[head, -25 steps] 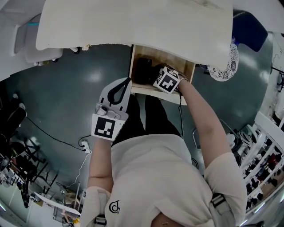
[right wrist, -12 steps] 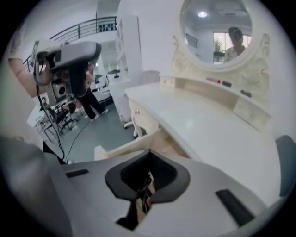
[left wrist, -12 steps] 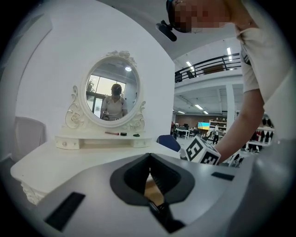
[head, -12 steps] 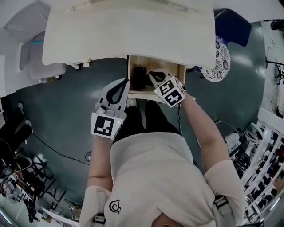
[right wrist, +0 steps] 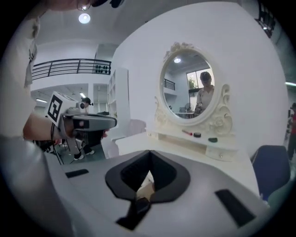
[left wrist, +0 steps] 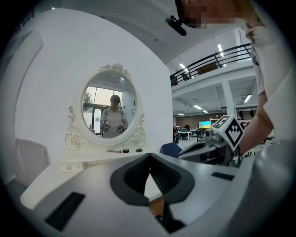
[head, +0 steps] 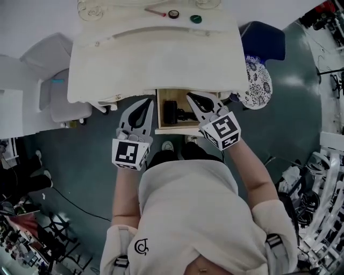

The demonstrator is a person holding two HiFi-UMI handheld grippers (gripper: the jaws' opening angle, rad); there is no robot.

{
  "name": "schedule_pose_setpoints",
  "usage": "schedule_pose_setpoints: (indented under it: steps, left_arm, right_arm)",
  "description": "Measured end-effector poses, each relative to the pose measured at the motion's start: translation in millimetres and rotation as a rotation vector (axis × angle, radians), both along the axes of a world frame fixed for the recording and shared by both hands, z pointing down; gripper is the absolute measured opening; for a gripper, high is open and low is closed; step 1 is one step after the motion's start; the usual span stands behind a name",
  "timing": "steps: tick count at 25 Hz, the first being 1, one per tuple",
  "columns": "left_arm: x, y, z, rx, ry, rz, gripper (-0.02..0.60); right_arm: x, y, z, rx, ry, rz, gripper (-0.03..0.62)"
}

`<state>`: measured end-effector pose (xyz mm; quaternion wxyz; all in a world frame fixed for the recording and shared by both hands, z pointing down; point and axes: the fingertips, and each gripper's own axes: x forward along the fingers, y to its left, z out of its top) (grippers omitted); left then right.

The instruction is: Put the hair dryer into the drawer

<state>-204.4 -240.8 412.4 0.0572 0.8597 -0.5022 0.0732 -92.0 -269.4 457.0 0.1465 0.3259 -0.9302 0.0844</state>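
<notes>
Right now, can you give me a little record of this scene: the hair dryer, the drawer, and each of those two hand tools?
hair dryer: lying inside the drawer, nothing holding it
drawer: open, under the dressing table
left gripper: fingers together, empty, by the drawer's left side
right gripper: fingers together, empty, over the drawer

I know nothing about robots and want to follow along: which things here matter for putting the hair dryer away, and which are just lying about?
For the job: hair dryer, in the open drawer; left tongs and right tongs, both shut, empty.
Lying about: oval mirror; red stick and green disc on the dressing table; blue chair.
</notes>
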Motion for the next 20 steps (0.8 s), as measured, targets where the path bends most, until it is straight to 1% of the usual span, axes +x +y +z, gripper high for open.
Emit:
schedule_pose_setpoints:
  steps: [3,8,11,15,17,20]
  left_arm:
    - [2,-2,-22,0.047,-0.034,0.014,0.012]
    - [8,-4,-54,0.119,-0.07,0.03,0.012]
    - [11,-3,-74,0.159,-0.073,0.02,0.012]
    - [14,-4,-103,0.198,-0.07,0.005,0.012]
    - [17,-5,-112,0.209,-0.066,0.01,0.012]
    - [18,-4,-116,0.2,-0.042,0.011,0.012]
  right_arm:
    - [7,2,-38,0.056,-0.066,0.016,0.006]
    - [20,1,-95,0.183,-0.131,0.062,0.006]
    - [29,1,-123,0.248,-0.147,0.096,0.006]
    - [40,1,-146,0.316,-0.136,0.151,0.006]
    - [44,1,-152,0.33,-0.152,0.176,0.006]
    - [49,0,-155,0.322,-0.188,0.199,0.005]
